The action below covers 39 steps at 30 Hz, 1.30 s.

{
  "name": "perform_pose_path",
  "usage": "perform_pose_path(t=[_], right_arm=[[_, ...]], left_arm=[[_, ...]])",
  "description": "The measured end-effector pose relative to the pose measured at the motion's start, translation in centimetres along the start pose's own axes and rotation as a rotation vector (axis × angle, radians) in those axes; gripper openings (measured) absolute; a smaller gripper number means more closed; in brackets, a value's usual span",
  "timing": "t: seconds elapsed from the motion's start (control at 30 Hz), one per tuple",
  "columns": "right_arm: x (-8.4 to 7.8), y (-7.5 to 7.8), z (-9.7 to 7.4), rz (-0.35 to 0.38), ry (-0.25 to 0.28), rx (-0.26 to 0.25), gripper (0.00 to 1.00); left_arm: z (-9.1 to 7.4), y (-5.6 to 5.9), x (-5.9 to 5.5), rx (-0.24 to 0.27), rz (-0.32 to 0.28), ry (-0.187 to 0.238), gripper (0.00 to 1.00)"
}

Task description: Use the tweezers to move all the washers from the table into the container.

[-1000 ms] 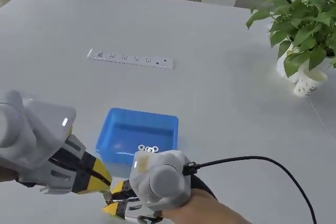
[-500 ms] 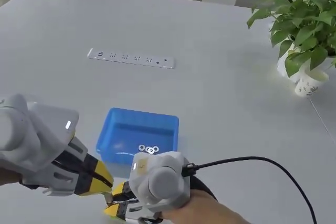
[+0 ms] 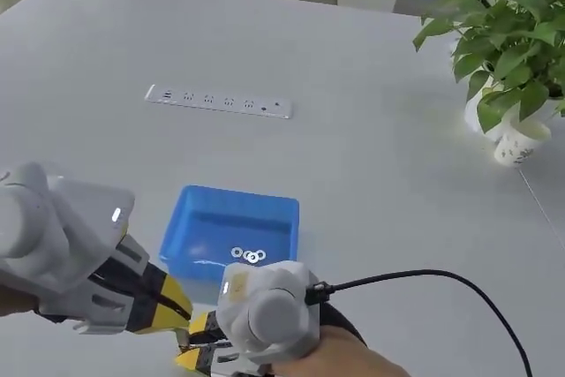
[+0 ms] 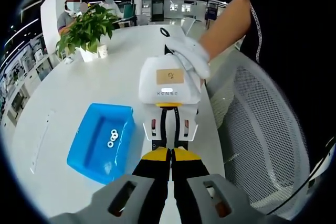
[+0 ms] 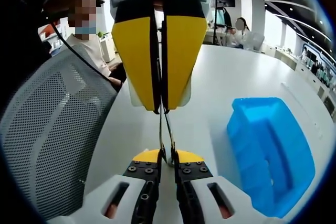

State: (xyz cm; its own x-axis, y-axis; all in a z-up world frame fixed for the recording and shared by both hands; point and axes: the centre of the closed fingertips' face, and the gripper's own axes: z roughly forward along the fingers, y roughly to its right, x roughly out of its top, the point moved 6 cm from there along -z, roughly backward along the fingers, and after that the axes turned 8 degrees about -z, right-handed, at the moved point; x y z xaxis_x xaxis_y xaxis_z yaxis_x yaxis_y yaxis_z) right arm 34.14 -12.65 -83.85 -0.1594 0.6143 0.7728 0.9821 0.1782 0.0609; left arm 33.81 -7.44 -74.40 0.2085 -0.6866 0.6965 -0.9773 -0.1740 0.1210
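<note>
A blue container [image 3: 238, 193] sits on the white table with three washers [image 3: 250, 255] on its floor; the container [image 4: 84, 163] and its washers [image 4: 112, 137] also appear in the left gripper view. Just in front of it my two grippers meet tip to tip. The thin metal tweezers [image 5: 164, 129] run between them. My left gripper [image 3: 181, 311] is shut on one end, its yellow jaws [image 5: 160, 106] pressed together. My right gripper [image 5: 167, 157] is shut on the other end, and it faces the left gripper [image 4: 170, 153] head-on.
A white power strip [image 3: 218, 100] lies farther back on the table. A potted plant [image 3: 508, 33] stands at the back right. A black cable [image 3: 424, 275] trails right from the right gripper. A mesh chair [image 4: 262, 129] stands beside the table's near edge.
Both grippers stay jaw to jaw on the tweezers. They sit a little lower in the picture, mostly from the head camera shifting.
</note>
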Motion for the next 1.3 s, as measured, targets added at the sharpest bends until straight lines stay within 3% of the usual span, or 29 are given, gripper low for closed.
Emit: perform_pose_path(t=[1.3], right_arm=[[0.12,0.03,-0.24,-0.017,-0.012,-0.004,0.08]], left_arm=[[-0.11,-0.14,0.21,-0.013,-0.014,-0.004,0.03]])
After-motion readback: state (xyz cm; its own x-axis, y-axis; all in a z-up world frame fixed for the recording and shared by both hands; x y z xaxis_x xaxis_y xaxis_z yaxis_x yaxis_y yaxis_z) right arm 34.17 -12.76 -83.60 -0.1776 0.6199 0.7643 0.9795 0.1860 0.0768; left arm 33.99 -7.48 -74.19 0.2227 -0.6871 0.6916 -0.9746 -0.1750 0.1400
